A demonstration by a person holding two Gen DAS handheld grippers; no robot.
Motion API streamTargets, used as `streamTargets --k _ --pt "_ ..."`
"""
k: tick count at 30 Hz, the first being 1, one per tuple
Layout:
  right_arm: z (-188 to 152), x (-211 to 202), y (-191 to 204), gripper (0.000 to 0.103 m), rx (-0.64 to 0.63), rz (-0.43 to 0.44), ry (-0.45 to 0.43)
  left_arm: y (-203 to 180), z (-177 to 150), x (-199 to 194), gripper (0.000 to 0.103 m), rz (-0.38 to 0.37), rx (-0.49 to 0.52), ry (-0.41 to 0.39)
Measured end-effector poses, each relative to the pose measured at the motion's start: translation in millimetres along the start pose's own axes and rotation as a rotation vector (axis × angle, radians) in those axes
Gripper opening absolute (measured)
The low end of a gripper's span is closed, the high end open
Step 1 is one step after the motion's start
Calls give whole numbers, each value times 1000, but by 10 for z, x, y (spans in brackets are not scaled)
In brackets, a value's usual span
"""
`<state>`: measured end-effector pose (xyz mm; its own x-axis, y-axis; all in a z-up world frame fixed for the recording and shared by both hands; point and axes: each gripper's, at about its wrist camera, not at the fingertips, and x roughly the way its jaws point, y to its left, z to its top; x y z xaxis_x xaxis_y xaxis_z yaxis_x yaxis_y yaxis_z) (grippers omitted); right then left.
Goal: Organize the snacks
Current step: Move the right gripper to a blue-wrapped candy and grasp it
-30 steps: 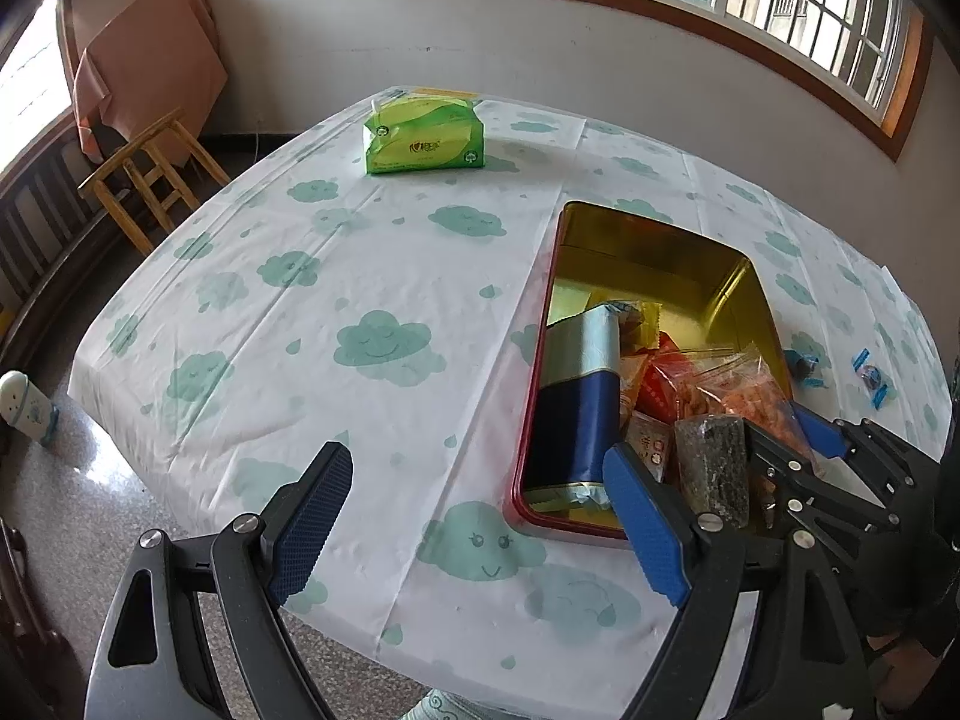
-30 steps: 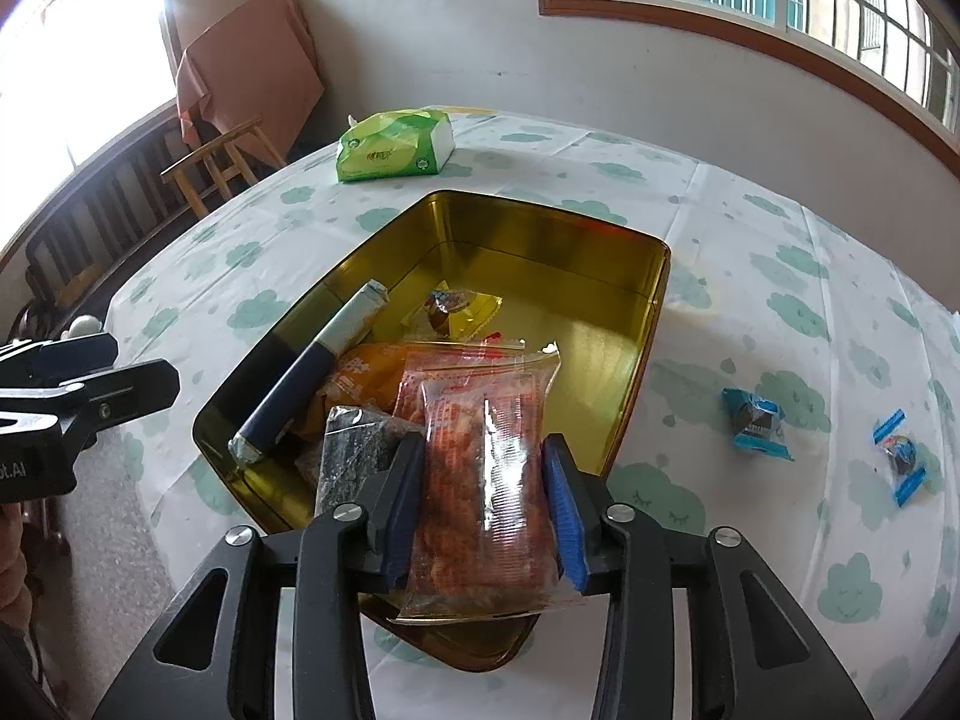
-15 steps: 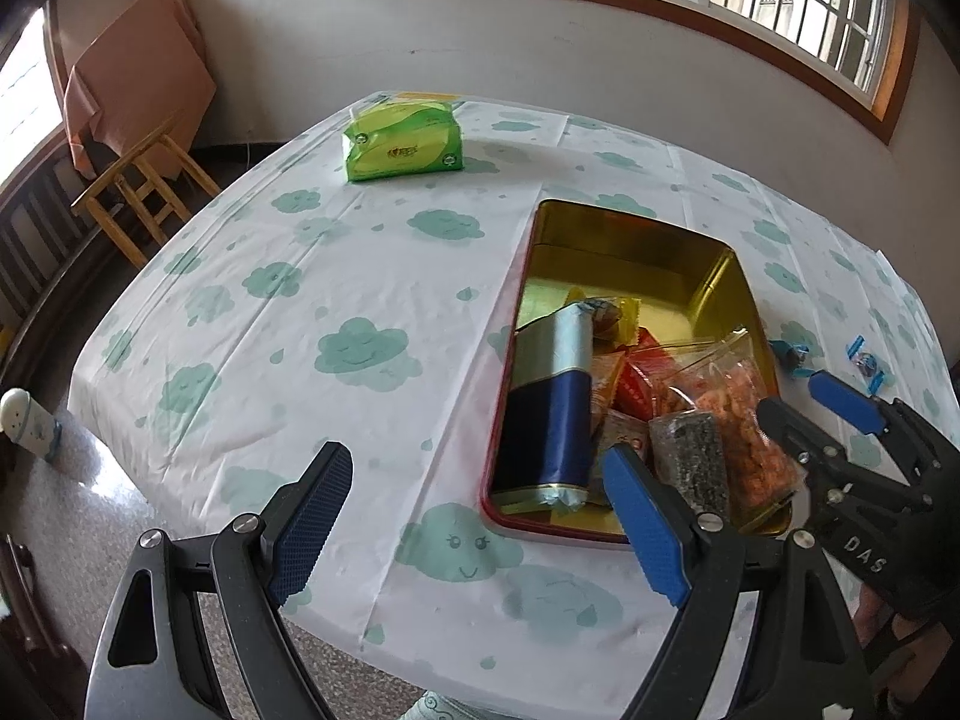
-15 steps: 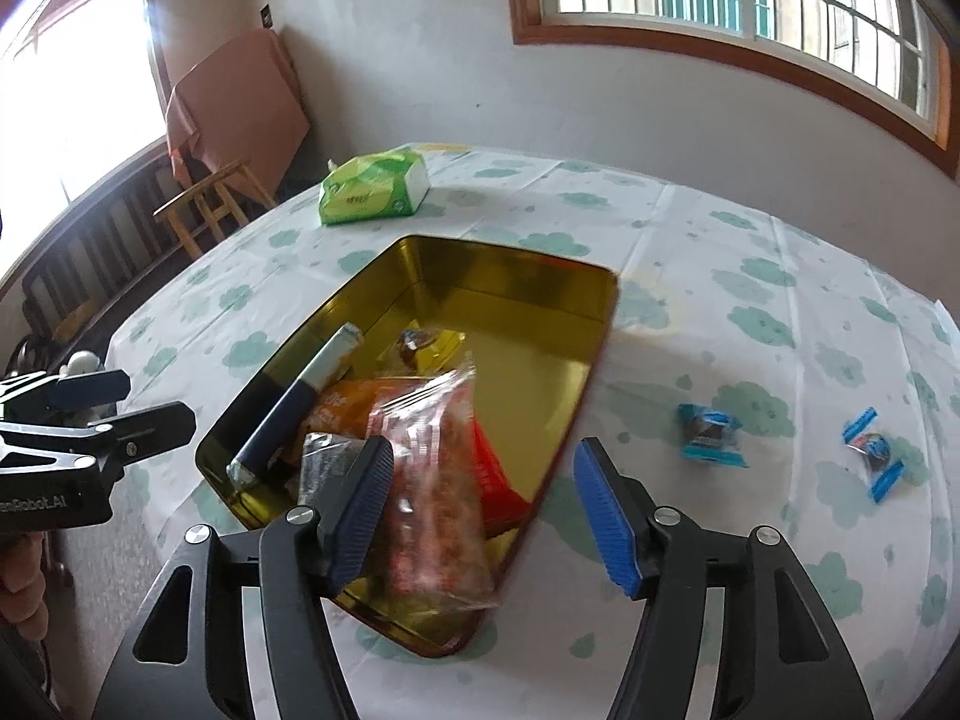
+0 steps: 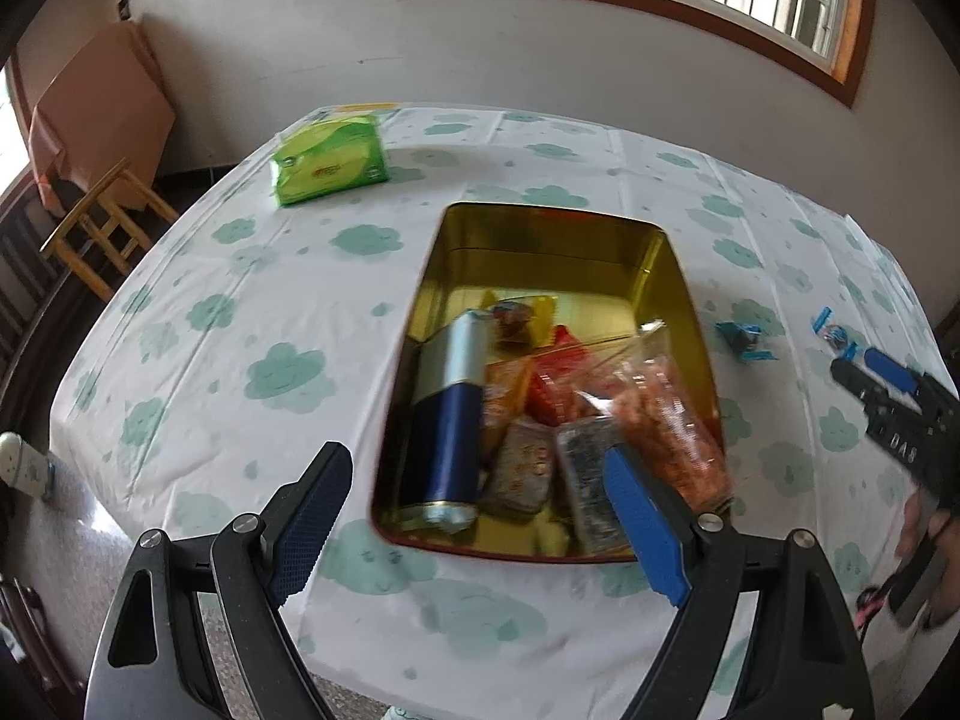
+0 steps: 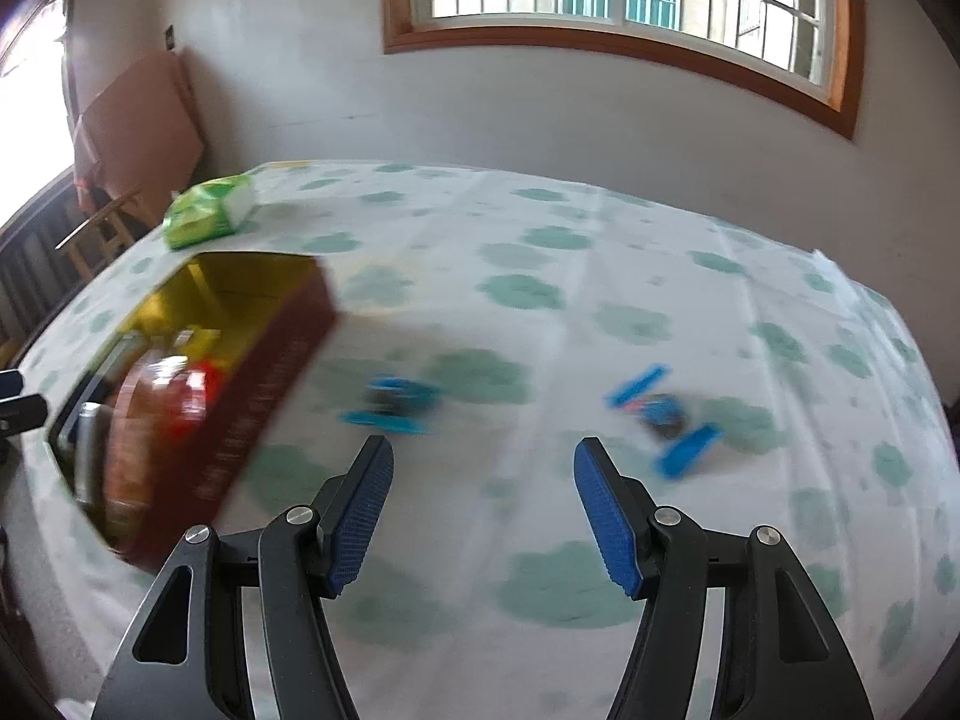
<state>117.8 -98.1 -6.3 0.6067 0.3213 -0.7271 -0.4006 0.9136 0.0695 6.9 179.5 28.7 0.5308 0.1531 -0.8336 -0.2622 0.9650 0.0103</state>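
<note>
Both our tongs are spread apart with nothing between them: the left tongs [image 5: 480, 516] hang over the near edge of the shiny gold tin [image 5: 540, 234], and the right tongs [image 6: 483, 510] sit above bare cloud-print tabletop [image 6: 600, 312]. The tin holds crinkly snack bags [image 5: 660, 408]. Two blue-wrapped candies [image 6: 393, 402] [image 6: 663, 420] lie on the open cloth beside its dark red wall.
</note>
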Motion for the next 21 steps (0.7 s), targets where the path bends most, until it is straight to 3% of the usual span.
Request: streamTargets --k 8,17,21 --pt "104 310 -617 64 -37 15 48 -457 129 65 83 -17 78 6" --pt "223 775 -759 62 -158 84 129 -1022 381 172 83 -62 141 4" --pt "191 888 -833 49 -154 116 152 -1265 485 255 83 -101 156 -9"
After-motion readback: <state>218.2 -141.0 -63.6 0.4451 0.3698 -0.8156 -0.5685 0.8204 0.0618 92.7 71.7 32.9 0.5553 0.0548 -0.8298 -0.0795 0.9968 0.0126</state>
